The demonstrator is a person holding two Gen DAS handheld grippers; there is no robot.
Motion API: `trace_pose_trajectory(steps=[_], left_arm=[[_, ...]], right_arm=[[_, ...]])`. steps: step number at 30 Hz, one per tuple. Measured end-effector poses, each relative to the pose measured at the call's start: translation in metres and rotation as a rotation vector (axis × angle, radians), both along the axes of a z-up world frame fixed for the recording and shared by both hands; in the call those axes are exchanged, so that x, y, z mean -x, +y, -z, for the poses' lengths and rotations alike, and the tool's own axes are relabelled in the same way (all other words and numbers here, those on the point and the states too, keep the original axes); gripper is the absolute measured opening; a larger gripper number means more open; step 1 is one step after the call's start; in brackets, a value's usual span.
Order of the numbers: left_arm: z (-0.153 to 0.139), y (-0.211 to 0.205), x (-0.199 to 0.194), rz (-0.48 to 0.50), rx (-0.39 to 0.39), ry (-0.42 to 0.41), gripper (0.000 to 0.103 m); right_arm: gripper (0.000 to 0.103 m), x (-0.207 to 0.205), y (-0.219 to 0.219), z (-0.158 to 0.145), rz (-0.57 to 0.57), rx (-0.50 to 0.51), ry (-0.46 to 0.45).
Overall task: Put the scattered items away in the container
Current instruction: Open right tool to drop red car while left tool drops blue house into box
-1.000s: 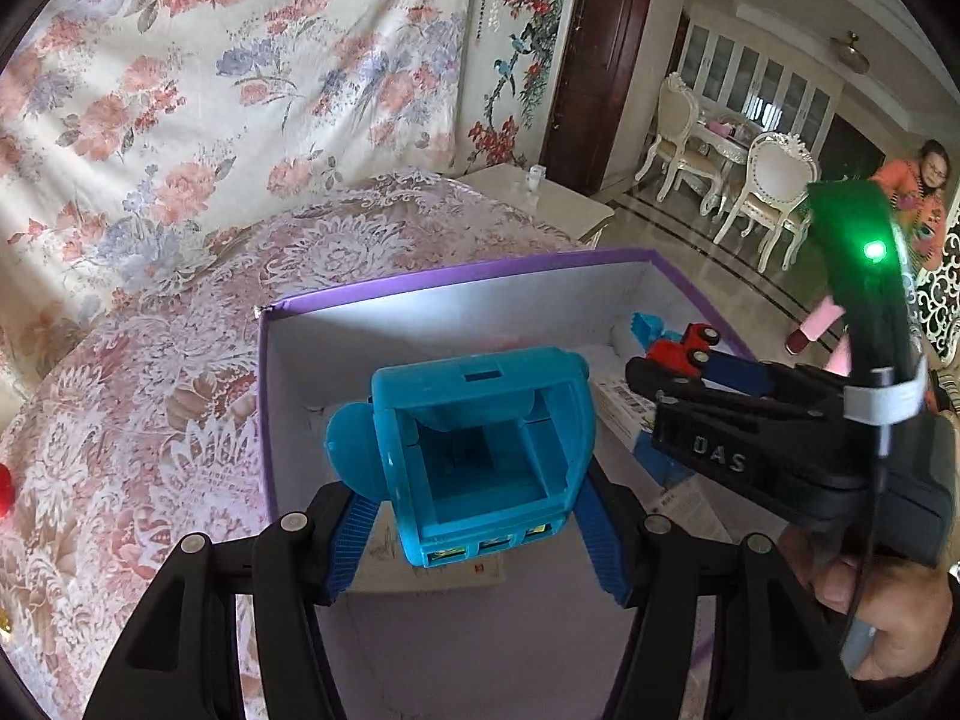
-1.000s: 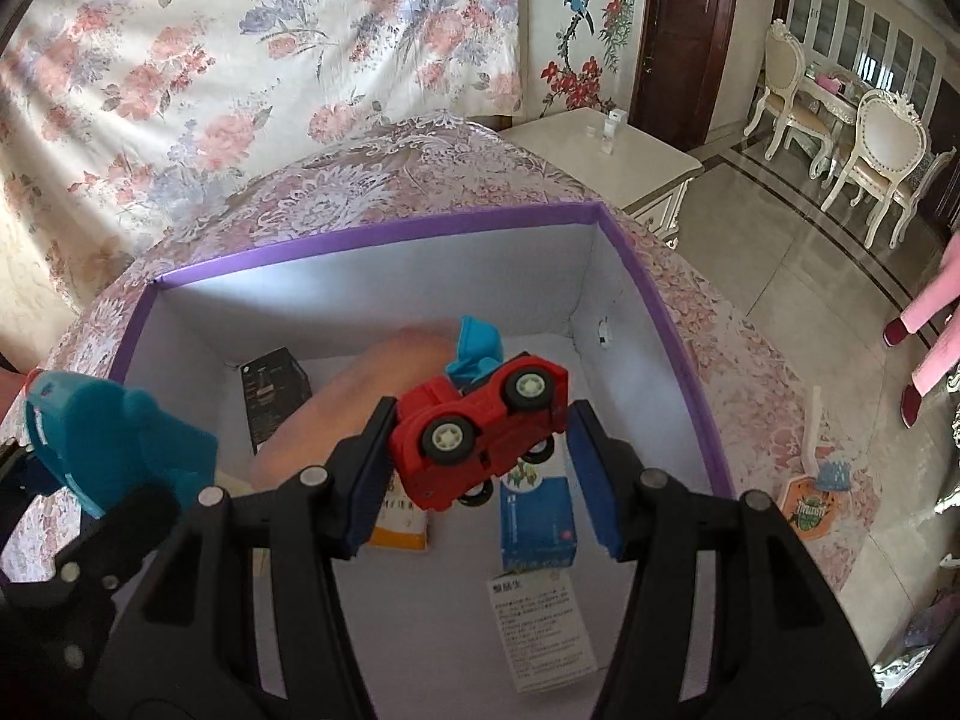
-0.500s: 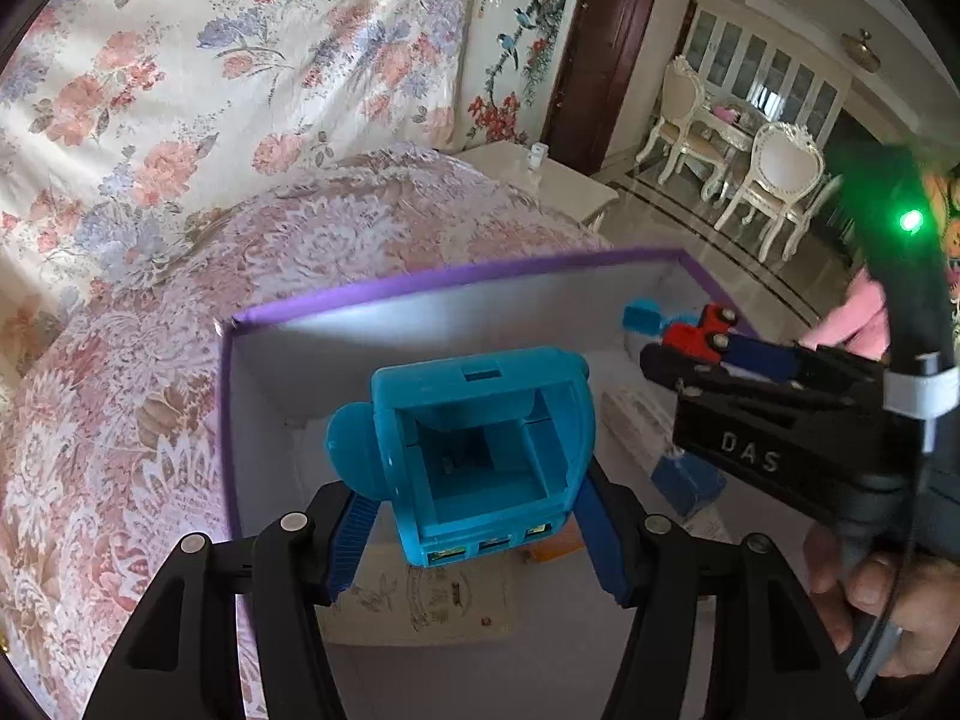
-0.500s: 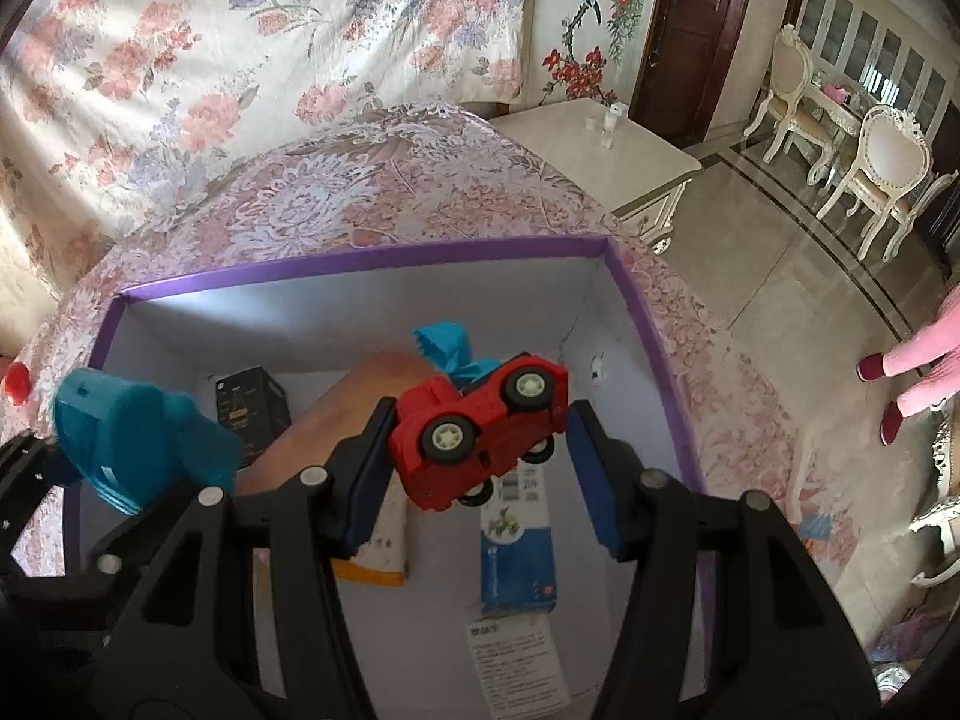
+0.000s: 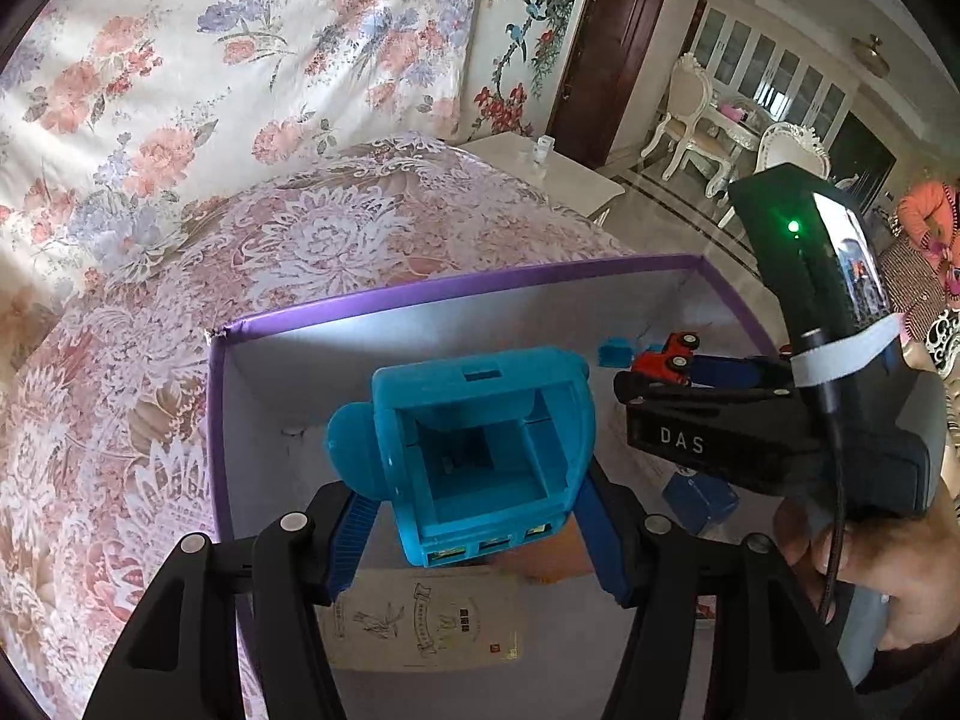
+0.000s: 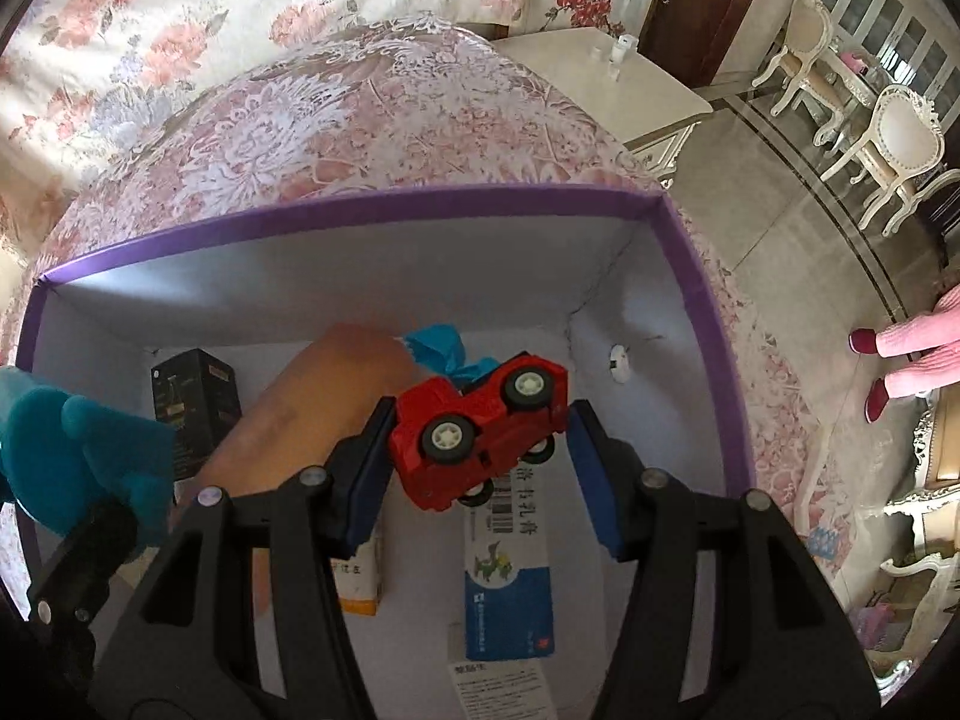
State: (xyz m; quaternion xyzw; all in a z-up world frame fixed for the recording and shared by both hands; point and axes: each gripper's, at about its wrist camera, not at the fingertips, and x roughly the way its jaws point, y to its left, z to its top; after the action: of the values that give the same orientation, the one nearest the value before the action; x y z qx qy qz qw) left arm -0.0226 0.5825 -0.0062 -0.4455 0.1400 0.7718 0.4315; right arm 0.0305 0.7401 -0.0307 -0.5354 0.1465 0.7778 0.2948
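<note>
1. A blue toy (image 5: 480,450) is clamped between the left gripper (image 5: 474,516) pads, its hollow open side turned toward the camera.
2. A red toy car (image 6: 480,432) is gripped by the right gripper (image 6: 474,468), nose tilted down-left, wheels shown.
3. Both are held over the purple-rimmed box (image 6: 360,210); three cartons are seen inside.

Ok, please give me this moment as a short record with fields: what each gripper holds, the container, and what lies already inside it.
left gripper: shut on blue toy, above the box
right gripper: shut on red toy truck, above the box
container: purple-rimmed box, open, on a floral tablecloth
inside: black carton, blue-white carton, orange-white carton, leaflet
</note>
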Motion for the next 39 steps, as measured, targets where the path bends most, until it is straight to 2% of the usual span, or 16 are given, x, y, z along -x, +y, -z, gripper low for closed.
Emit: trace_pose_trajectory(steps=[5,8,12,21,24,32,39], left_arm=[[0.001,0.001,0.004,-0.008,0.006,0.002,0.061],[0.002,0.002,0.005,-0.014,0.011,0.003,0.061],[0.004,0.005,0.009,-0.022,0.02,0.002,0.061],[0.009,0.014,0.016,-0.045,0.04,0.005,0.062],[0.008,0.014,0.014,-0.043,0.041,0.013,0.062],[-0.01,-0.002,0.009,-0.049,-0.006,0.025,0.064],[-0.039,-0.058,0.003,-0.084,-0.096,0.045,0.064]], right_arm=[[0.061,-0.006,-0.003,-0.006,0.013,-0.006,0.032],[0.072,-0.005,-0.007,-0.005,-0.002,0.011,0.047],[0.077,-0.01,-0.011,-0.011,0.017,-0.026,0.067],[0.078,-0.042,-0.017,-0.033,0.076,-0.052,0.205],[0.078,-0.047,-0.024,-0.041,0.066,-0.075,0.219],[0.078,-0.051,-0.042,-0.047,0.044,-0.094,0.243],[0.078,-0.046,-0.07,-0.049,0.009,-0.087,0.279]])
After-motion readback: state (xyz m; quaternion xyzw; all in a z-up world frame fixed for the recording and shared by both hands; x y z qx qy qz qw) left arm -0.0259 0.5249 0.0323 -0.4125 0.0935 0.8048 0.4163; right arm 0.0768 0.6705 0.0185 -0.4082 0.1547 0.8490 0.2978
